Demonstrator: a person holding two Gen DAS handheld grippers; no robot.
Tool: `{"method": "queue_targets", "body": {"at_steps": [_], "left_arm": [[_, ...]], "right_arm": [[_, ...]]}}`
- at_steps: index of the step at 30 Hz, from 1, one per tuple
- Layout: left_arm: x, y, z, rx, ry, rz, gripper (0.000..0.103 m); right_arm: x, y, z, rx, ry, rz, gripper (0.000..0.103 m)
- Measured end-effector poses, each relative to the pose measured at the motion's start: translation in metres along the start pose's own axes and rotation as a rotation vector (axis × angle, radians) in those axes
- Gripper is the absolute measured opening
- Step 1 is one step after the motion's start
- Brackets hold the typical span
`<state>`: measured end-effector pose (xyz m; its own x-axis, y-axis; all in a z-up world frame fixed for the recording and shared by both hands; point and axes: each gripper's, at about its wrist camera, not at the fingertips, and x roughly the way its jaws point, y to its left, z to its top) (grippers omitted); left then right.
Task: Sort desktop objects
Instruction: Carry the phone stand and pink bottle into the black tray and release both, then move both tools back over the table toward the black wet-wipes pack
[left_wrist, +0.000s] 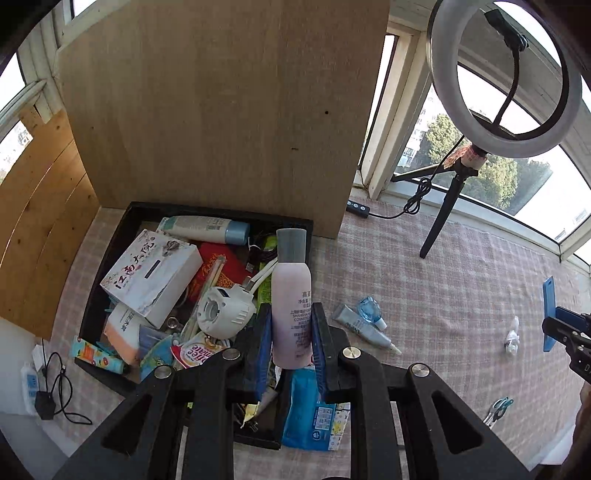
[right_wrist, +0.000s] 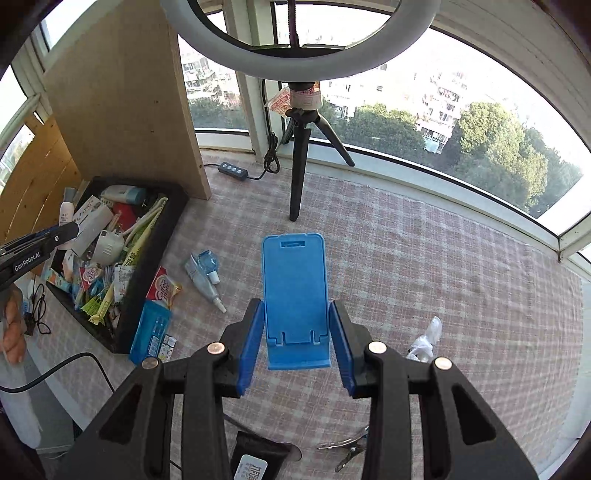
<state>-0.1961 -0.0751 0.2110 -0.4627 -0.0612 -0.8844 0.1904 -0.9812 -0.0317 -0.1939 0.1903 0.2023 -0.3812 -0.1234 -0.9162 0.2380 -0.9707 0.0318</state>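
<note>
plainly: cylindrical bottle (left_wrist: 291, 299), flat plastic stand (right_wrist: 295, 295)

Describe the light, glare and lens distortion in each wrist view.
Left wrist view: daylight blows the window panes out to white, the wooden board is evenly lit, and the ring light bulges with fisheye curve. Right wrist view: the sill bows into an arc, the buildings outside look hazy and overexposed, the blue phone stand is sharp, and the checked tablecloth is softly lit.
</note>
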Motion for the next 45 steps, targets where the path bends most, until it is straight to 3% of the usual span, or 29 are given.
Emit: {"method": "queue_targets", "body": {"at_steps": [6,14,23,29,30,32,39,45], "left_arm": [[-0.014,0.083,-0.018,-0.056,-0.001,0.065,0.019],[-0.008,0.197,-0.017,-0.105,0.015,0.119,0.019],[0.032,0.273,-0.004,-0.094,0.071,0.112,0.019],[0.06,0.287,-0.002,-0.053,0.139,0.052,0.02],[0.064,0.288,-0.001,-0.053,0.154,0.038,0.024],[0.067,0.288,0.002,-0.049,0.151,0.028,0.042],[0.059,0.281,0.008,-0.028,0.102,0.023,0.042],[0.034,0.257,-0.006,0.033,0.034,0.013,0.042]], "right_arm": [[-0.005,0.061,0.011,-0.046,0.006,0.045,0.035],[0.003,0.179,0.038,-0.111,0.002,0.098,0.035],[0.039,0.272,0.074,-0.117,0.026,0.079,0.035],[0.067,0.286,0.096,-0.1,0.057,0.031,0.036],[0.07,0.286,0.1,-0.101,0.056,0.03,0.036],[0.077,0.287,0.108,-0.099,0.069,0.029,0.043],[0.071,0.269,0.111,-0.063,0.045,0.007,0.045],[0.041,0.206,0.077,0.02,0.005,-0.04,0.045]]}}
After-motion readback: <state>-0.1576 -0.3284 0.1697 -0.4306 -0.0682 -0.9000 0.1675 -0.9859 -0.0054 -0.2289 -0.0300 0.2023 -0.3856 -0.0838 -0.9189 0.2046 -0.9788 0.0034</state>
